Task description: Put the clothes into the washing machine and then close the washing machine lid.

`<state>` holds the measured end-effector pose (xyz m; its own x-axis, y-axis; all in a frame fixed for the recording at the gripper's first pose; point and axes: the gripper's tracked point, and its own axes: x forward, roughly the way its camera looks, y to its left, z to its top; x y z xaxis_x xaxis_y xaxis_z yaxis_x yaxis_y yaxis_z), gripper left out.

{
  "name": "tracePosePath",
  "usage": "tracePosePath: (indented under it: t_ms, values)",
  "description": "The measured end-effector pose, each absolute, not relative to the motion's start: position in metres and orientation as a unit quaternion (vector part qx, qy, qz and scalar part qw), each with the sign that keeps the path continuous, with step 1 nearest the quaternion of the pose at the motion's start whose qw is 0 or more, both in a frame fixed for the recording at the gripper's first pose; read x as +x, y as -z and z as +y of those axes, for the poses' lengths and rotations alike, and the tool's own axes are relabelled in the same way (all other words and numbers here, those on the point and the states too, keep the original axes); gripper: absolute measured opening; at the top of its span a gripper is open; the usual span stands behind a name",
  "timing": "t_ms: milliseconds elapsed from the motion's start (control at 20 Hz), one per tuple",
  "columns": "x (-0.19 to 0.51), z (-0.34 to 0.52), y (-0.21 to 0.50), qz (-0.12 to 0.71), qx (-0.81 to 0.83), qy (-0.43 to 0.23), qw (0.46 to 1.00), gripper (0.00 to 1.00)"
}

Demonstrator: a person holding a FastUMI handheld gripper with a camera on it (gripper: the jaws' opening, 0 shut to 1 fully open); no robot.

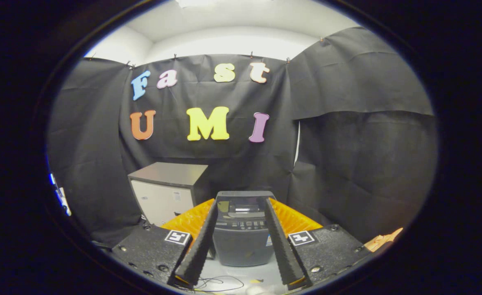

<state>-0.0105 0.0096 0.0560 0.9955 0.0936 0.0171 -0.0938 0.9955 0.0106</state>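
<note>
Gripper view showed my gripper (242, 241) low in the frame, its two black ribbed fingers (198, 250) spread wide apart and holding nothing. Between them, just ahead, stood one washing machine (241, 241), dark grey, small, at lower centre of the frame; its lid (241, 205) lay down flat over the top, with a row of buttons on the panel in front of it. I counted two orange ribbed pieces (189, 219), one behind each finger, flanking the machine. One cabinet (167, 192) with a dark top and pale front stood left of centre, beside the machine and against the black cloth. Thin black cables (216, 282) lay on the white floor (245, 272) at the bottom. I could not make out any clothes.
</note>
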Motion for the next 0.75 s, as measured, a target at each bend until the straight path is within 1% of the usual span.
tracePosePath:
  t_ms: [200,400,750]
  values:
    - [-0.037,0.013,-0.049,-0.010,0.009,-0.050,0.999,0.77]
    - [-0.041,0.016,-0.050,-0.013,0.020,-0.049,0.999,0.79]
    - [-0.047,0.028,-0.057,-0.020,0.021,-0.051,0.998,0.79]
